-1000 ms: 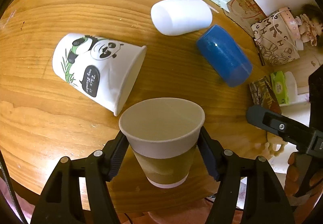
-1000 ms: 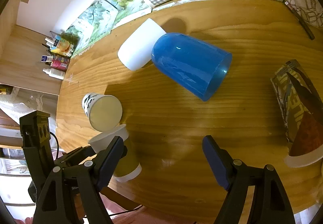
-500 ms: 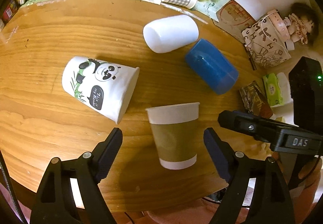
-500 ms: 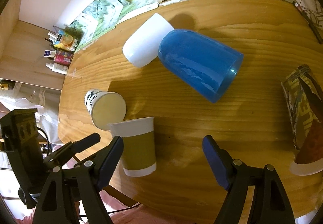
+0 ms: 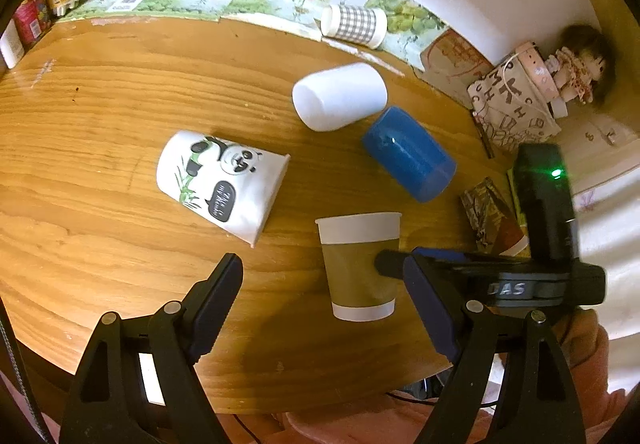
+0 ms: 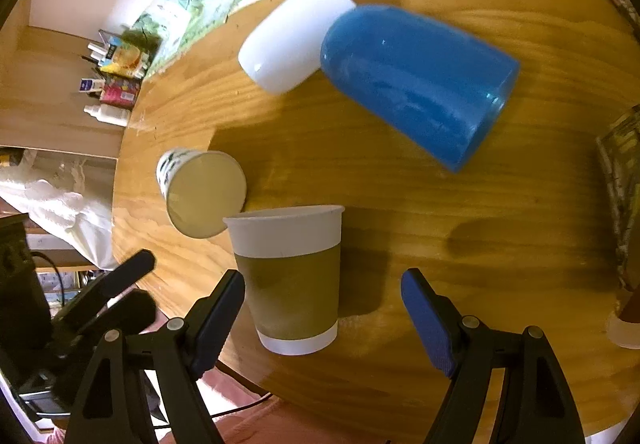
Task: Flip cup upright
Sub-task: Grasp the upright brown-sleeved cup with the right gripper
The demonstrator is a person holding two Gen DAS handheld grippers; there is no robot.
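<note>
A brown paper cup with a white rim (image 5: pixel 359 264) (image 6: pixel 290 276) stands upright near the table's front edge. A panda-print cup (image 5: pixel 224 183) (image 6: pixel 200 193), a white cup (image 5: pixel 340 95) (image 6: pixel 290 39) and a blue cup (image 5: pixel 408 153) (image 6: pixel 416 83) lie on their sides. My left gripper (image 5: pixel 324 308) is open and empty, back from the brown cup. My right gripper (image 6: pixel 324 316) is open and empty, its left finger beside the brown cup; it also shows in the left wrist view (image 5: pixel 492 276).
A checked container (image 5: pixel 354 25) lies at the back by the fruit-print wall strip. A printed bag (image 5: pixel 512 103), a doll (image 5: pixel 576 63) and snack packets (image 5: pixel 492 215) sit at the right. Bottles and cartons (image 6: pixel 116 83) stand on a shelf at the left. The table edge (image 6: pixel 360 416) is close.
My left gripper let go of the brown cup, now upright on the table, and pulled back and up. My right gripper moved closer to the brown cup.
</note>
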